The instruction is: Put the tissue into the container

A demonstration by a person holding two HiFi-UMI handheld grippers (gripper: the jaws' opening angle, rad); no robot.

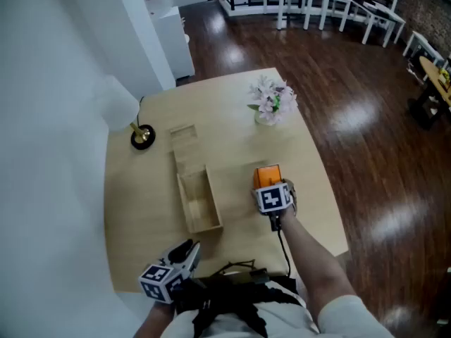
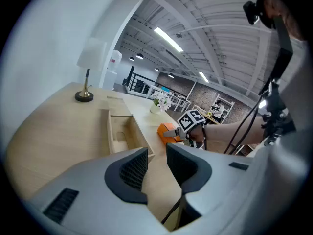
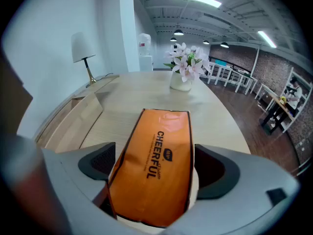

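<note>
**Tissue pack sits between open jaws, box close on its left**

Tissue pack (image 3: 161, 131) lies flat on the table (image 1: 232, 139), just right of the wooden box (image 1: 197, 201) it is meant for. The right gripper (image 3: 154, 161) is down over its near end with the jaws spread wide, one dark pad on either long side. As far as I can see neither pad presses on the wrapper yet. The left gripper (image 2: 156, 166) hangs over the near edge of the table, its jaws a narrow gap apart with nothing between them.

To do this step well, I'd say the jaws should close squarely on the two long sides, with the pack centred between them. A soft pack will give under pressure, so the squeeze wants to be firm but slow, or it may buckle or slip out at an angle.

The wrapper is a glossy orange film with black print, creased and slightly puffy, and a strip of white shows at its near end. The box is pale bare wood, long, narrow and open-topped, with straight thin walls. The table is a smooth, light wood.
</note>
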